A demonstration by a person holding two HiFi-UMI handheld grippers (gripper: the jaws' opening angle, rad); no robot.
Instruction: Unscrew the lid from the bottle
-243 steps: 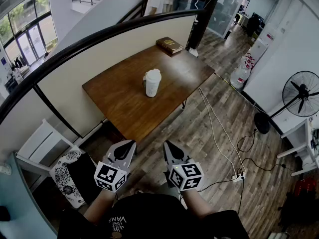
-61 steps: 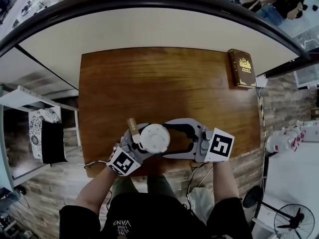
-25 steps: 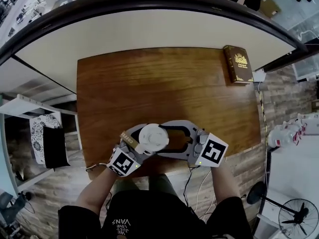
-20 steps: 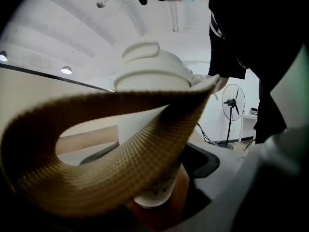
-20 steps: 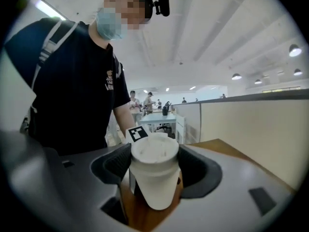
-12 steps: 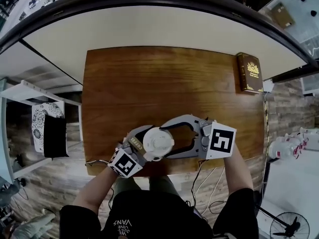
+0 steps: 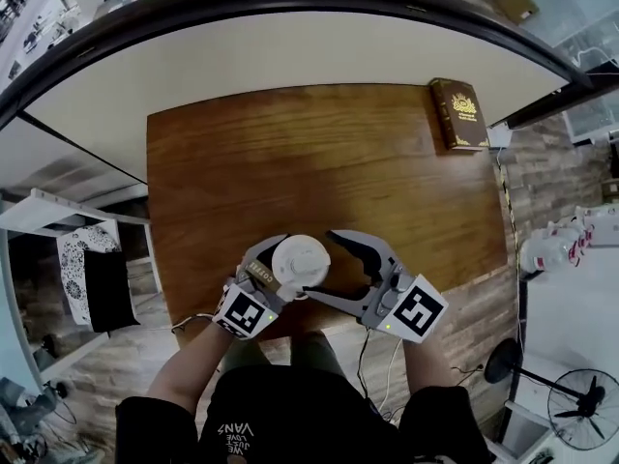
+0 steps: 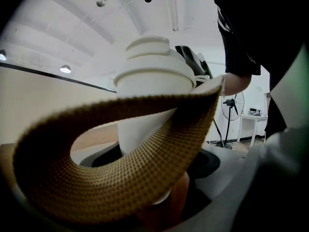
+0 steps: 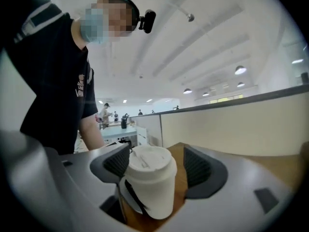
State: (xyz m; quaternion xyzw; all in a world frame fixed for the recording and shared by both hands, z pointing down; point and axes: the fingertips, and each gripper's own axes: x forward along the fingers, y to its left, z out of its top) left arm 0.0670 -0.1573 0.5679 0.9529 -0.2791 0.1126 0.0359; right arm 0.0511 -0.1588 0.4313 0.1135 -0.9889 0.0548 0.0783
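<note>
White plastic bottle: we are clenching left gripper on it against spinning, holding right gripper jaws released around its white lid

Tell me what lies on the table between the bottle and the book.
Nothing. The head view shows only bare wooden table between the bottle and the book.

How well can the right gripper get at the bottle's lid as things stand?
Probably yes: the right gripper stands with jaws open on either side of the lid, with nothing between them and it. The left gripper grips the bottle lower down, and the woven strap loops below the lid.
</note>
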